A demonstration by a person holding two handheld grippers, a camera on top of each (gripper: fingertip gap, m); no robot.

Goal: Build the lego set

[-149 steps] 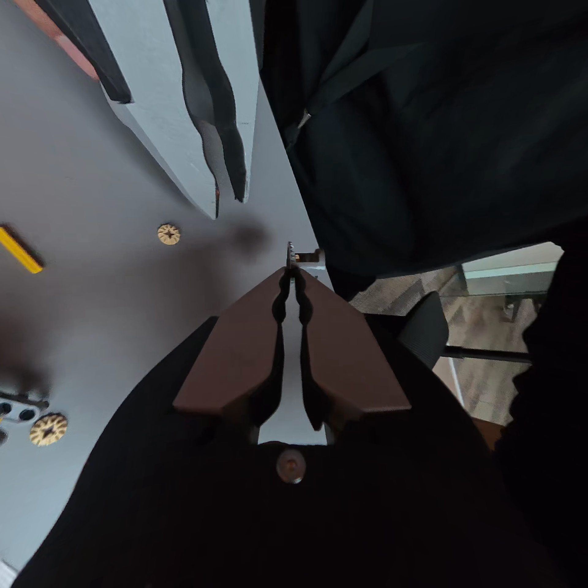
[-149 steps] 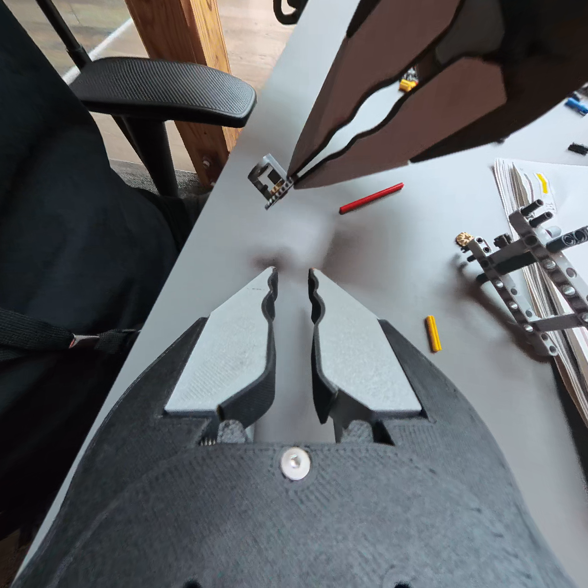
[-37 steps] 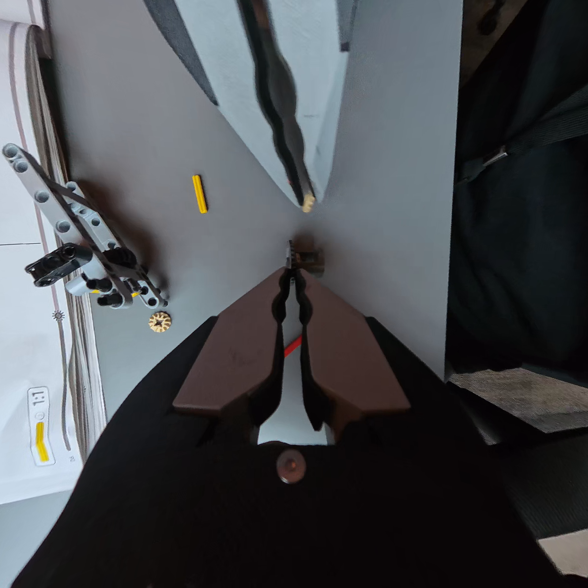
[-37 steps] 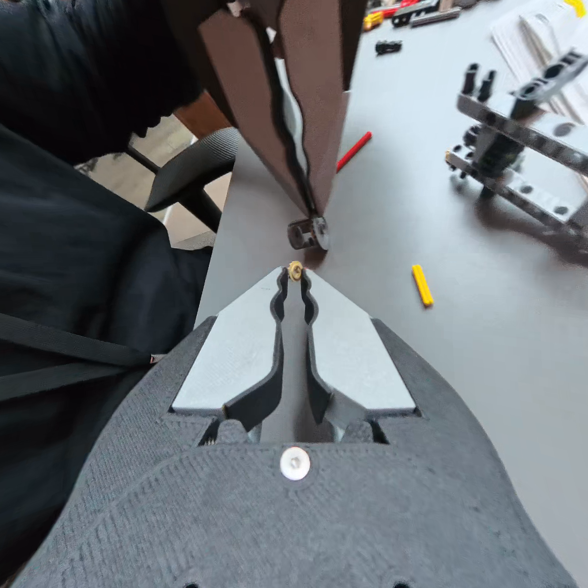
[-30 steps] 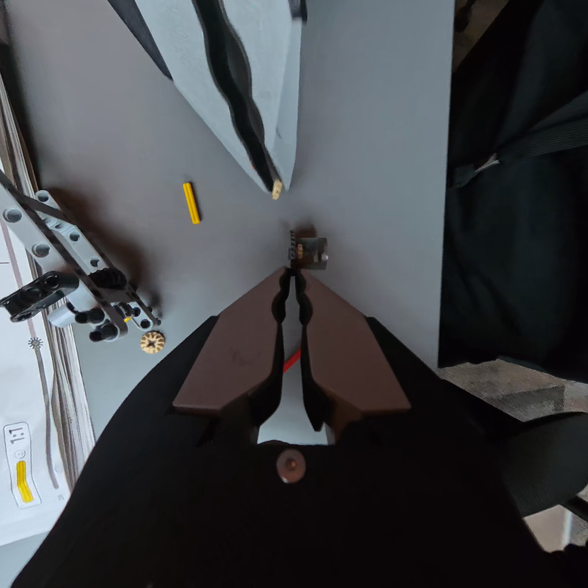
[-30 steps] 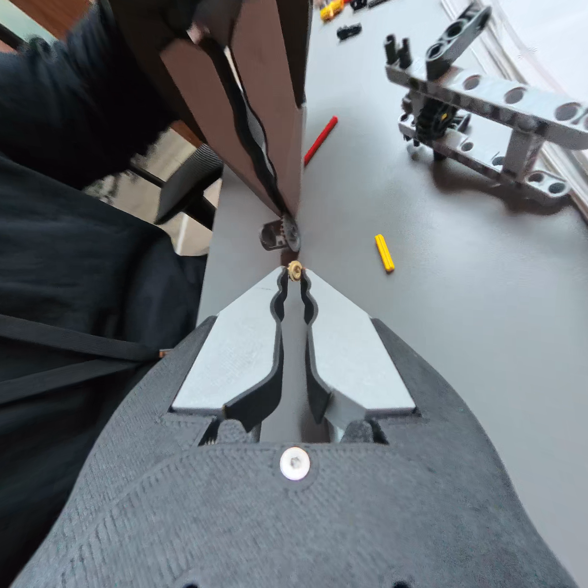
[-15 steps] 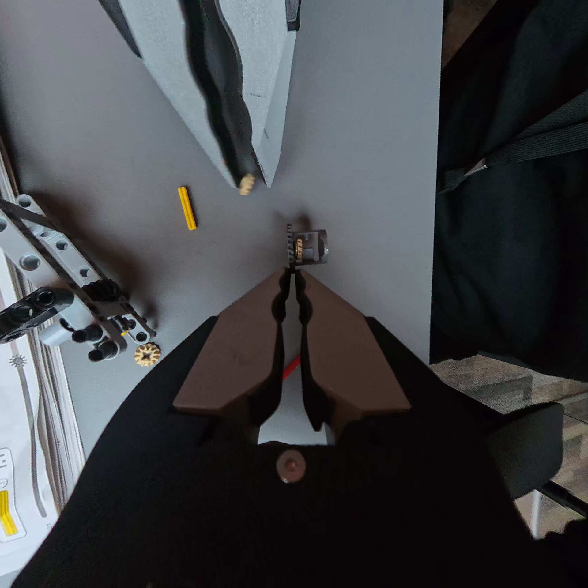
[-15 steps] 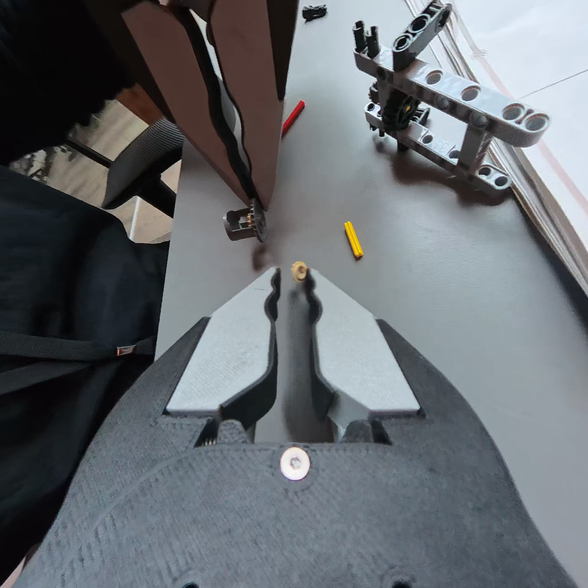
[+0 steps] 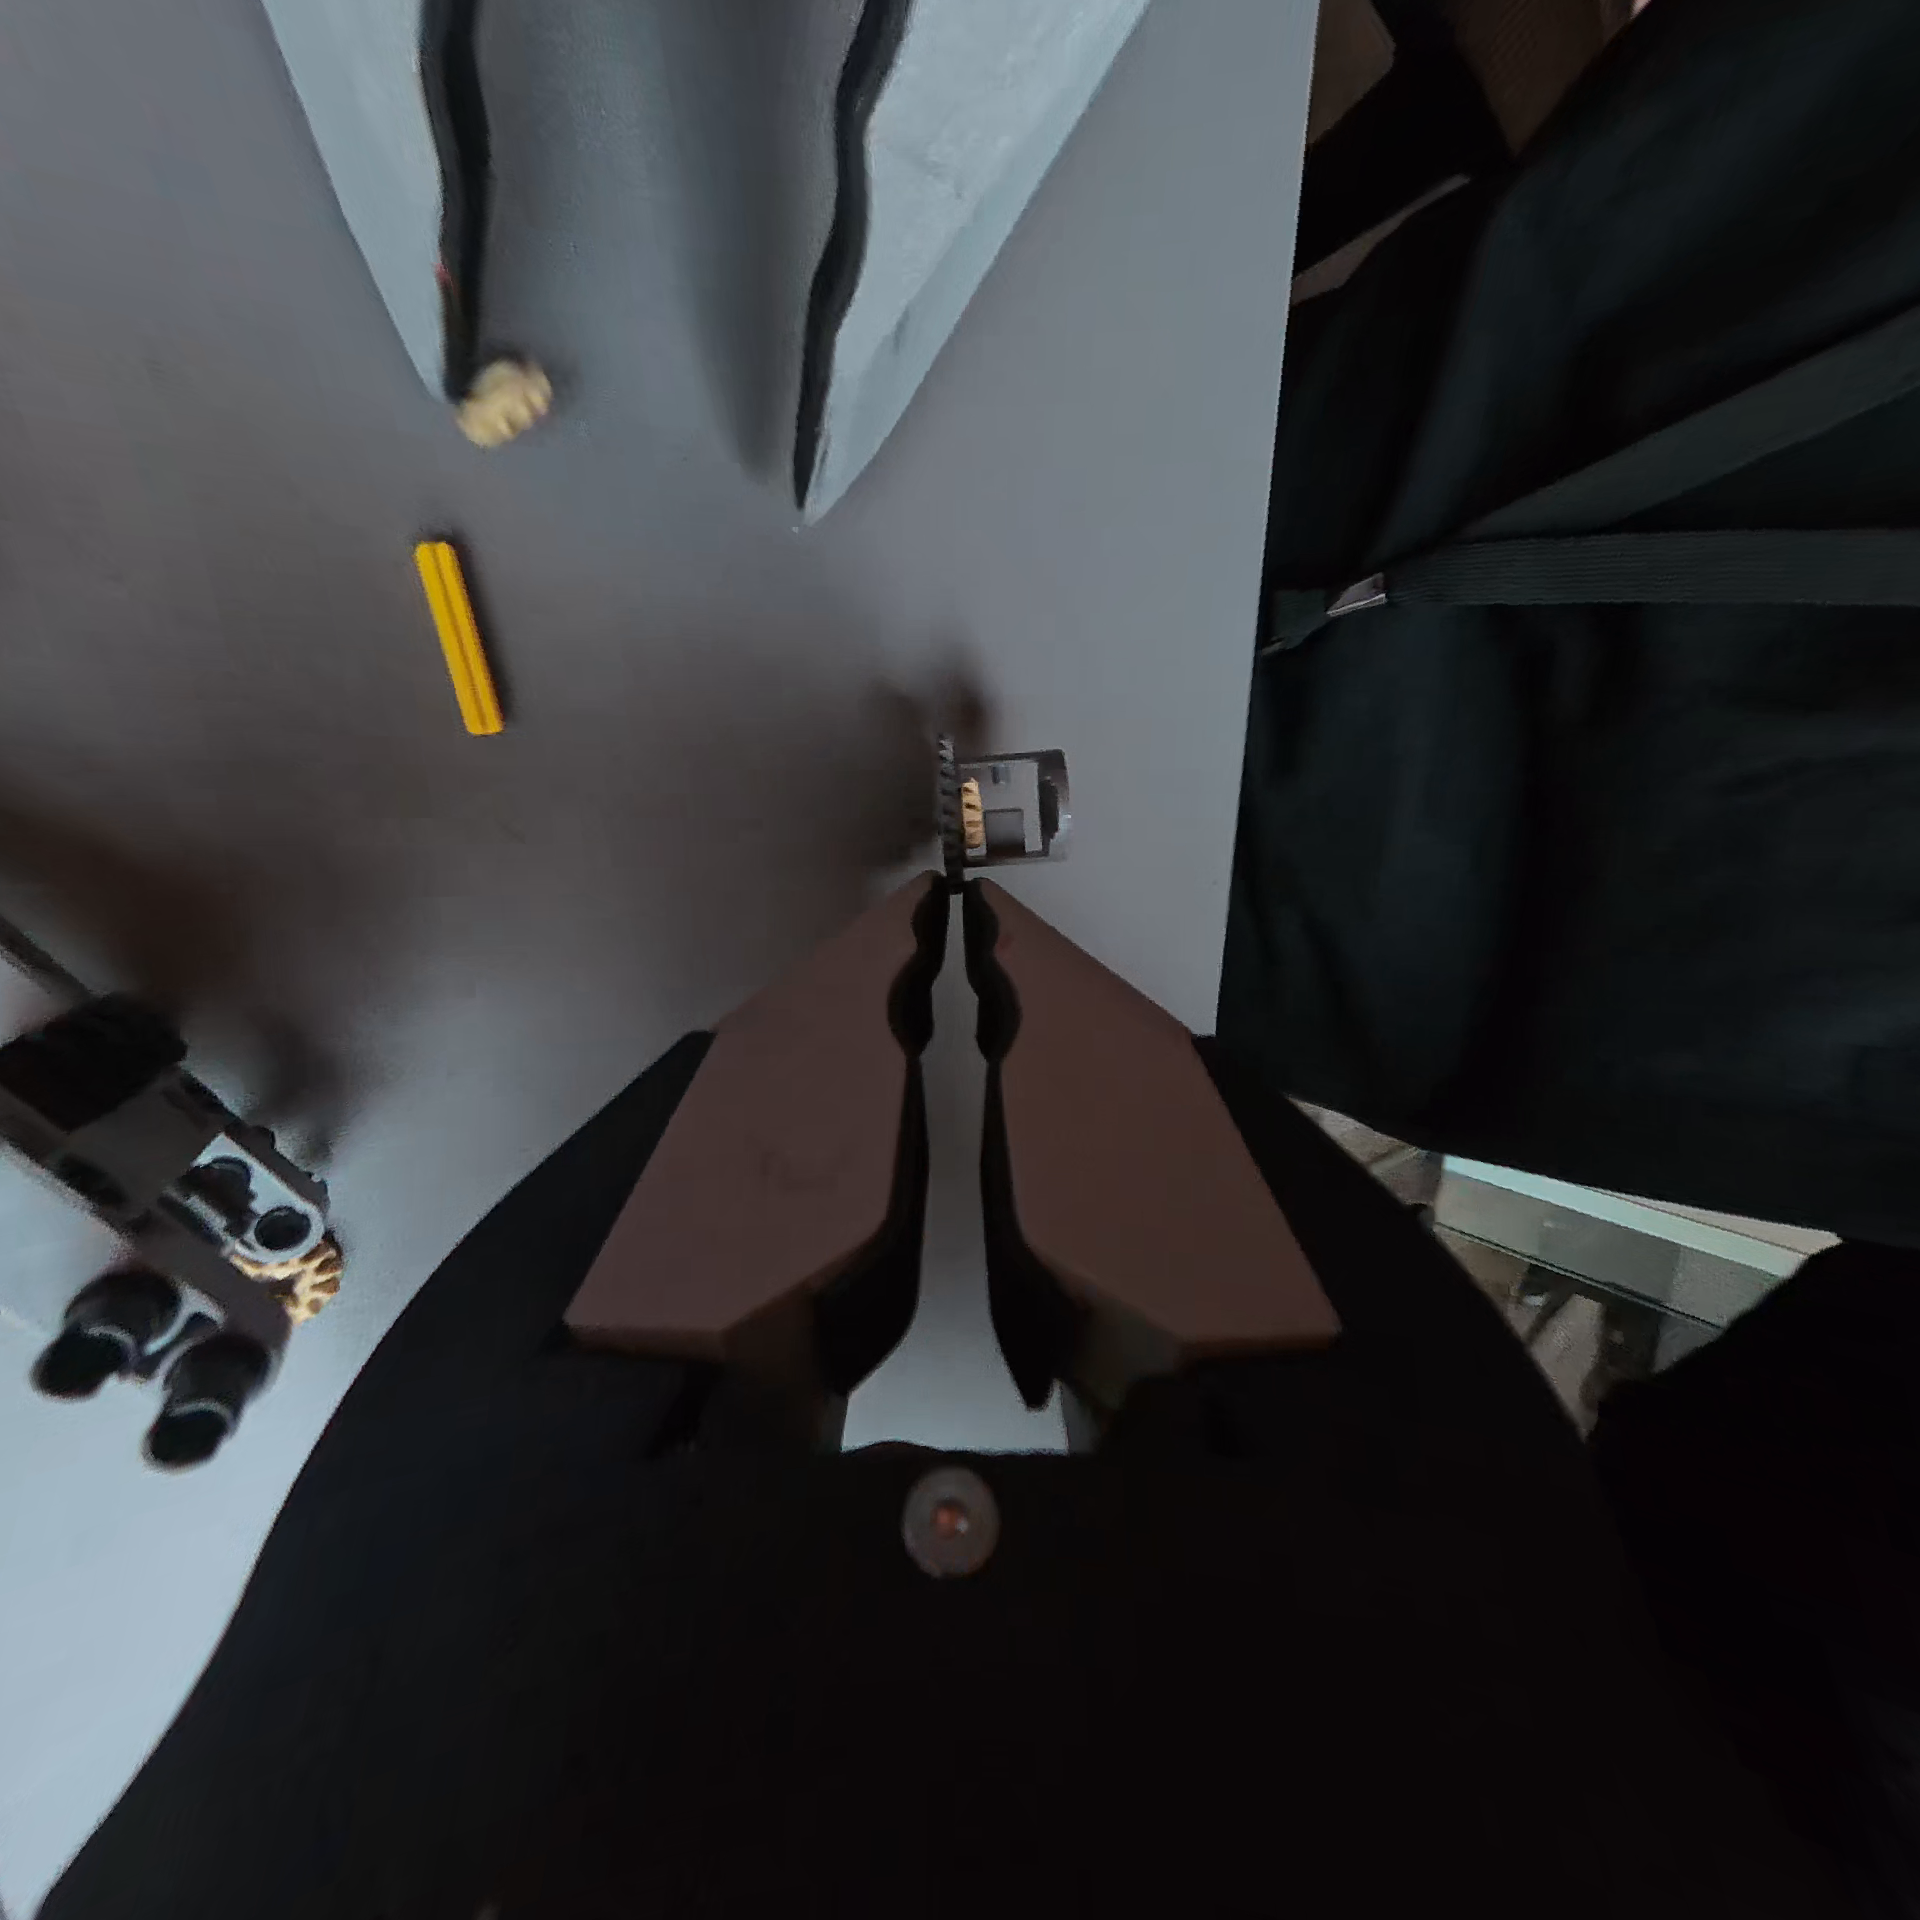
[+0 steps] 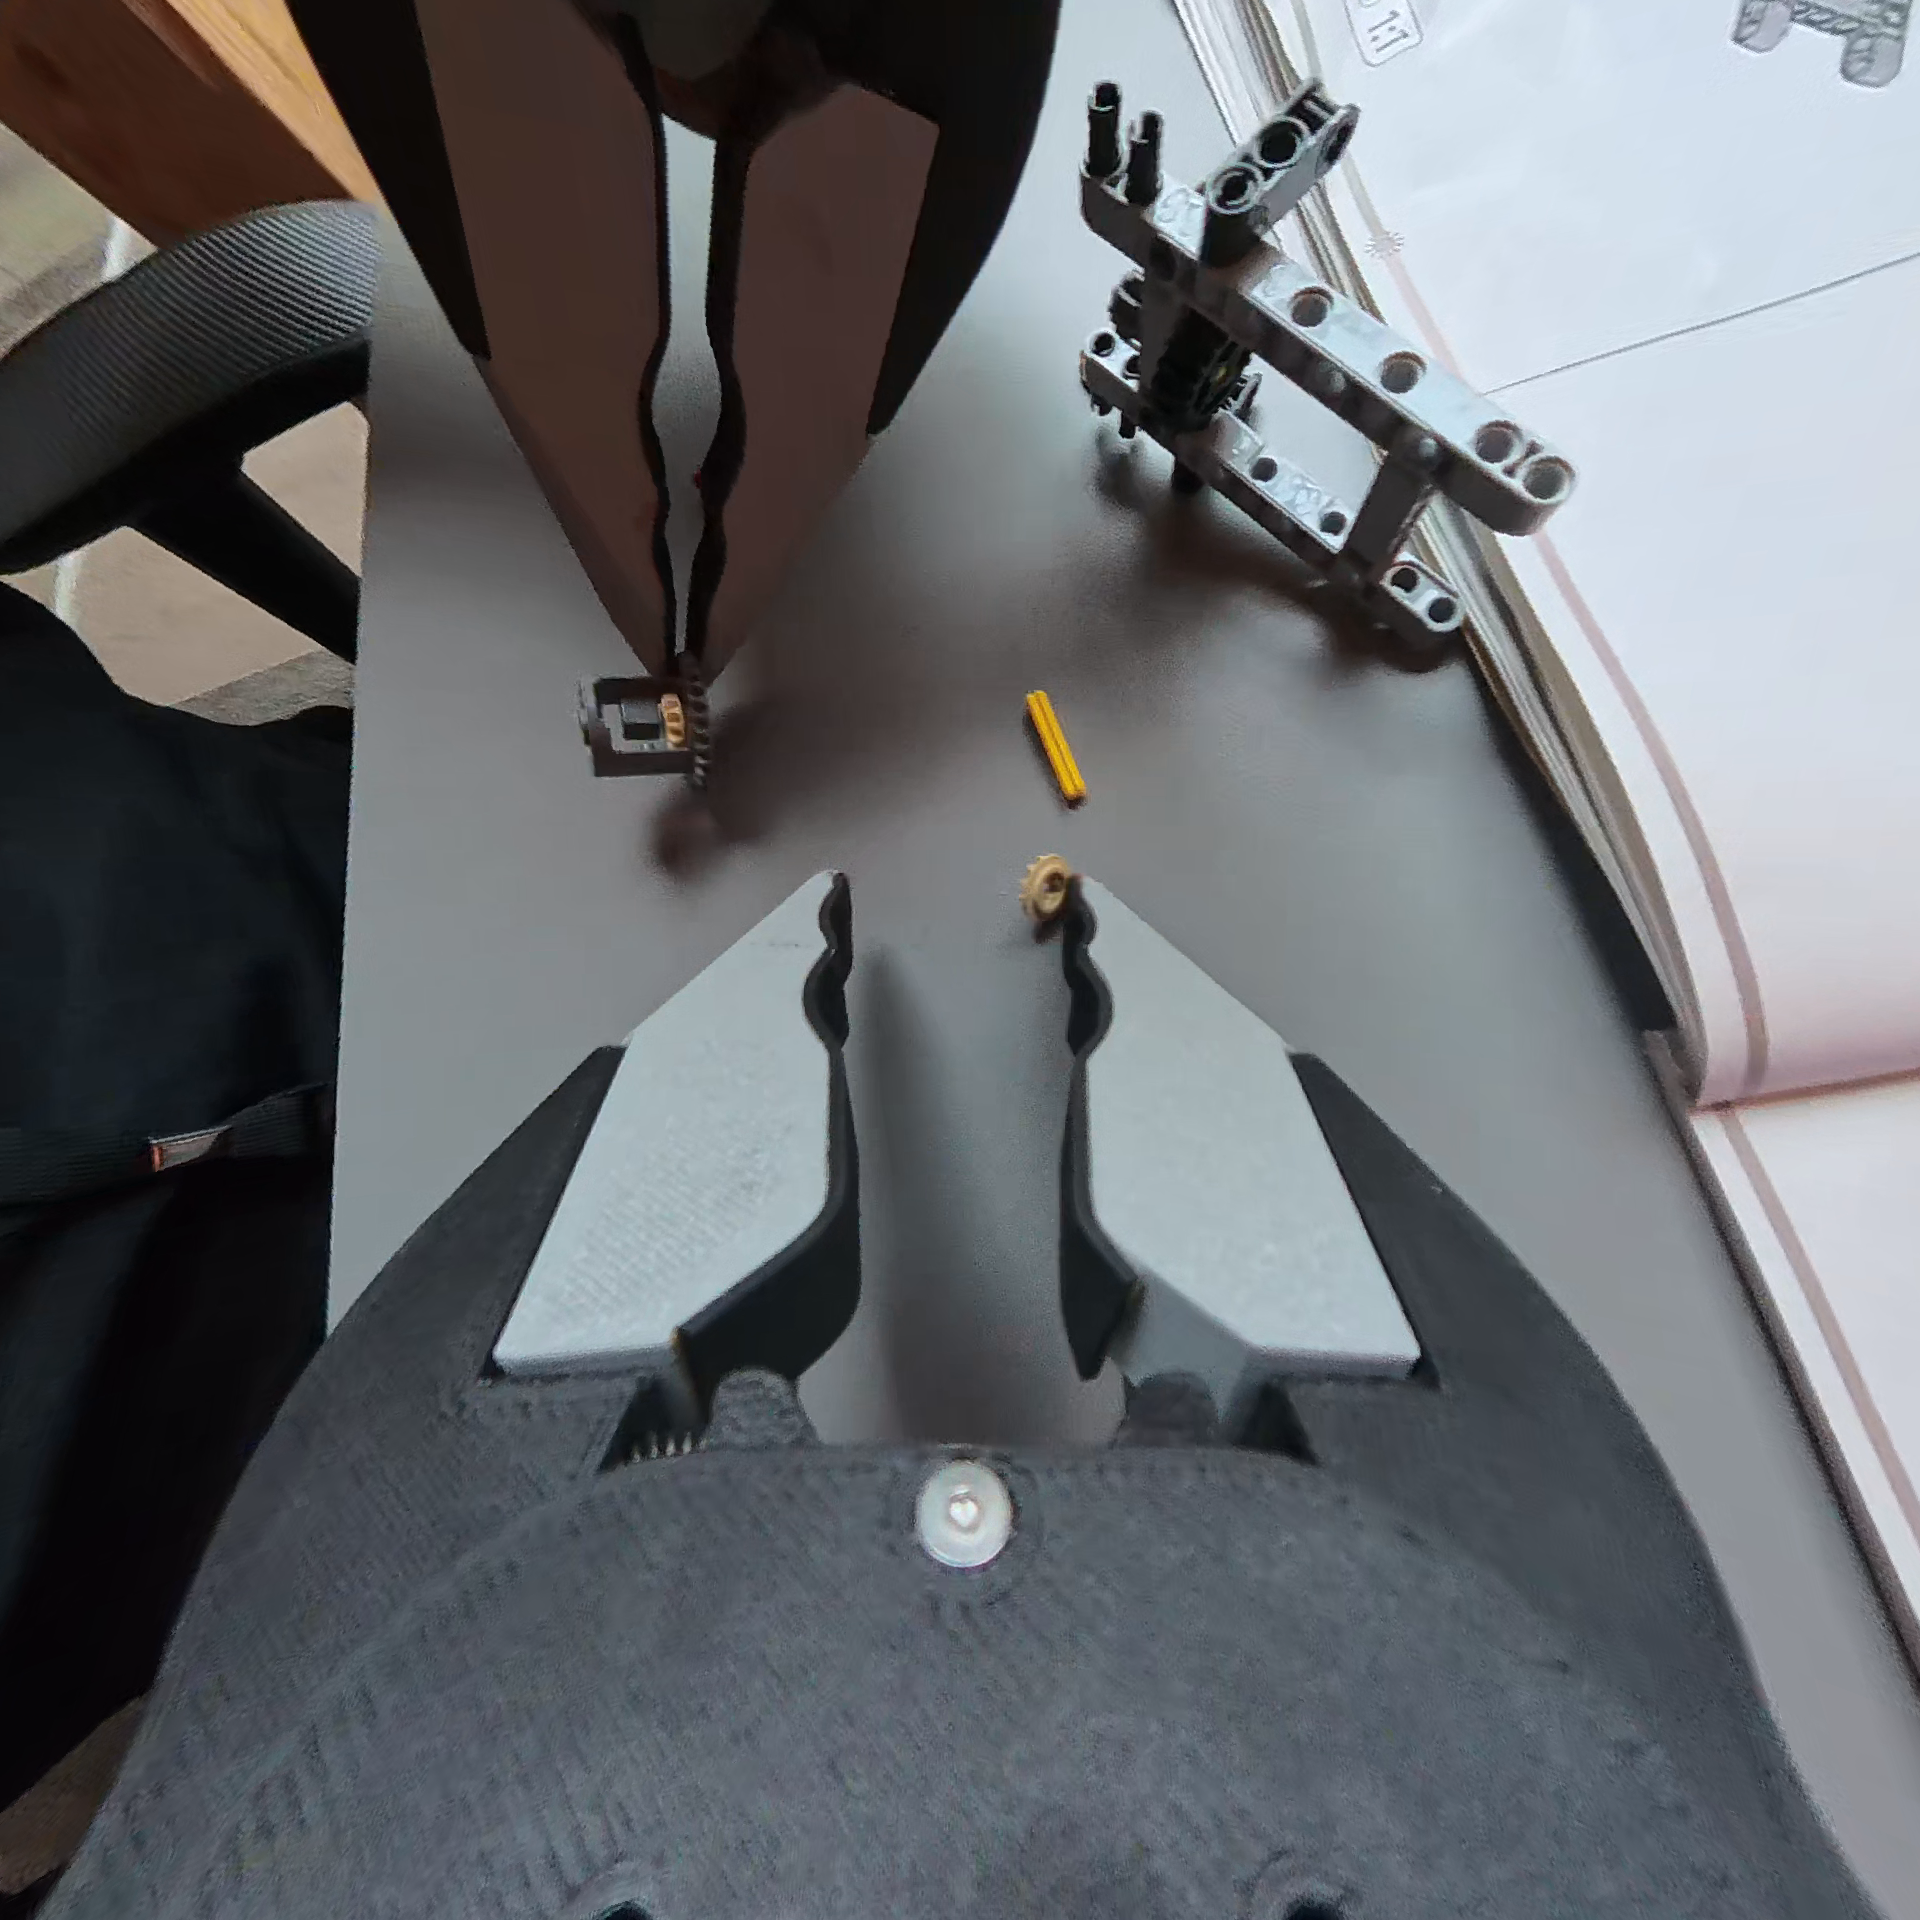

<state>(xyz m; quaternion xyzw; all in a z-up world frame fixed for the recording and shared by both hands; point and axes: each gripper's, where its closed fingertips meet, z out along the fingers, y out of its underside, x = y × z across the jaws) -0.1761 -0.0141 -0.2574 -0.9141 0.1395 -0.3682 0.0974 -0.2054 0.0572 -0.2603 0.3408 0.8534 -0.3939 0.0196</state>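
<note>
My left gripper is shut on the black gear of a small grey gear housing with a tan gear inside, held at the table's edge. It also shows in the right wrist view, with the housing at its tips. My right gripper is open. A small tan gear sits against its right fingertip, and I cannot tell whether it rests on the table. The left wrist view shows that gear, blurred. A yellow axle lies just beyond it.
A grey beam assembly with black pins stands at the back right, beside an open instruction booklet. A black chair armrest and a person's dark clothing lie past the table's left edge. About 8 centimetres separates my left fingertips from my right.
My right gripper has opened and drawn back from the housing; the tan gear, once pinched at its tips, now sits at one fingertip. My left gripper still holds the housing.
</note>
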